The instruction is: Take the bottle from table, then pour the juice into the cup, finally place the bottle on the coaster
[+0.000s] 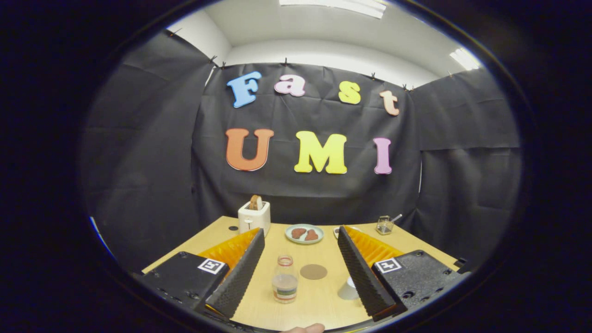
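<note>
The gripper (300, 252) is hanging released, fingers spread wide to straddle the bottle (285, 279) — standing upright between them near the desk's (323, 305) front edge, coaster (313, 271) just beyond, cup (348, 289) beside.

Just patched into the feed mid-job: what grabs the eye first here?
The tool is wide open, its ridged black fingers flanking a small clear bottle standing on the wooden table. A round brown coaster lies just beyond the bottle, and a pale cup stands by the right finger. Farther back stand a white toaster and a plate.
</note>
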Available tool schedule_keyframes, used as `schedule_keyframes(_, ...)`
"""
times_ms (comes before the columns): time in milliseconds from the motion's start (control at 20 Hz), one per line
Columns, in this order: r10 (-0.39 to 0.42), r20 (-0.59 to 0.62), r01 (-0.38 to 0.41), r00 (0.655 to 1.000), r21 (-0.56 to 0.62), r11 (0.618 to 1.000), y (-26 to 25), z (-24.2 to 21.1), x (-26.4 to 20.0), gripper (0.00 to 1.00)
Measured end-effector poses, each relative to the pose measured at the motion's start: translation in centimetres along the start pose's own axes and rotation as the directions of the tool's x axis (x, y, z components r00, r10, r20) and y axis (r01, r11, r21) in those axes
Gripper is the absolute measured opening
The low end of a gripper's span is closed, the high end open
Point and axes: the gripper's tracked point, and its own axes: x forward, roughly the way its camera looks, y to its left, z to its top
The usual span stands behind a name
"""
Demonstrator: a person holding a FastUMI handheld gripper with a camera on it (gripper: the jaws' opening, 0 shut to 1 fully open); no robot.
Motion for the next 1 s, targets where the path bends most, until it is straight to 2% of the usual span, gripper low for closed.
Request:
schedule_keyframes(350,-0.028,-0.039,0.029,0.999,0.016,0.999,0.3,-5.9,1.4,1.0)
schedule_keyframes(800,-0.004,-0.109,0.007,0.994,0.019,1.0,2.5,-13.6,2.9,1.0)
schedule_keyframes(1000,-0.051,-0.094,0.052,0.994,0.013,0.999,2.3,-15.7,3.6,1.0)
